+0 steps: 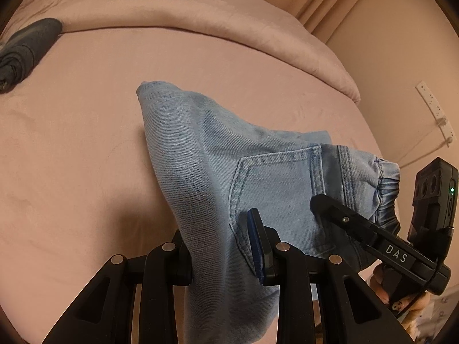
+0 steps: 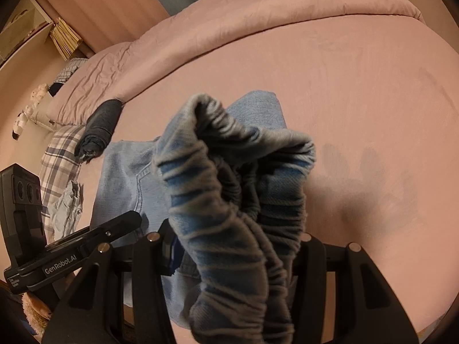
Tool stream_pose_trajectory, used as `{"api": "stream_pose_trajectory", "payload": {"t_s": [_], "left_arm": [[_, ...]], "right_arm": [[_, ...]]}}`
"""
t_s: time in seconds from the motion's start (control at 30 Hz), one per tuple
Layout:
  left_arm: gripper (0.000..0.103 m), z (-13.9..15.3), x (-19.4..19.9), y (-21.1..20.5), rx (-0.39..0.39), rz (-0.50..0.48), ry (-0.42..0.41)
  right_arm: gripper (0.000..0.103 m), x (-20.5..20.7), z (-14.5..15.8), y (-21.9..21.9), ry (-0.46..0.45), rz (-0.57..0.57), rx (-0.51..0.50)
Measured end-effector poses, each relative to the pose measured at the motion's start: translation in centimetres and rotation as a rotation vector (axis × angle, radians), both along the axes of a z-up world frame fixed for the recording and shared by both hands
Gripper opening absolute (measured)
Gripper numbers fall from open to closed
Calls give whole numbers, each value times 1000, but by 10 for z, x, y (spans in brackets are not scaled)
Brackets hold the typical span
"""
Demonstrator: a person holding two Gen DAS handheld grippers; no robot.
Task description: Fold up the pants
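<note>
On a pink bed (image 1: 86, 143), one pair of light blue jeans (image 1: 200, 149), lifted at the near end and trailing down onto the sheet at the far end. Between the fingers of the left gripper (image 1: 221, 246), a fold of denim beside the back pocket, pinched from both sides. Between the fingers of the right gripper (image 2: 235, 246), the bunched elastic waistband (image 2: 229, 172), clamped and standing up in a thick gathered loop. Two grippers in all, side by side, each visible from the other's camera. At the far edge, one dark rolled garment (image 2: 99, 123) against the folded pink duvet (image 2: 258, 23), well apart from the jeans. Beside it, one plaid cloth (image 2: 57, 154).
</note>
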State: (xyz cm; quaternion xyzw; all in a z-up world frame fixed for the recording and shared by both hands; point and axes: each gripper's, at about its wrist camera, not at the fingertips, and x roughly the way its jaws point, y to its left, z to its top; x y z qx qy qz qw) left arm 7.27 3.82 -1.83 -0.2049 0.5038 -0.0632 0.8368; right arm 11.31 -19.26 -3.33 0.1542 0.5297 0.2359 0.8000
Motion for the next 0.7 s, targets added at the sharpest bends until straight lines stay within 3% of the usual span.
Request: {"api": "stream_pose_trajectory", "payload": {"t_s": [0.7], "left_arm": [[29, -33, 35, -9, 2, 1, 101]], "right_arm": [[55, 3, -35, 8, 95, 13, -77]]}}
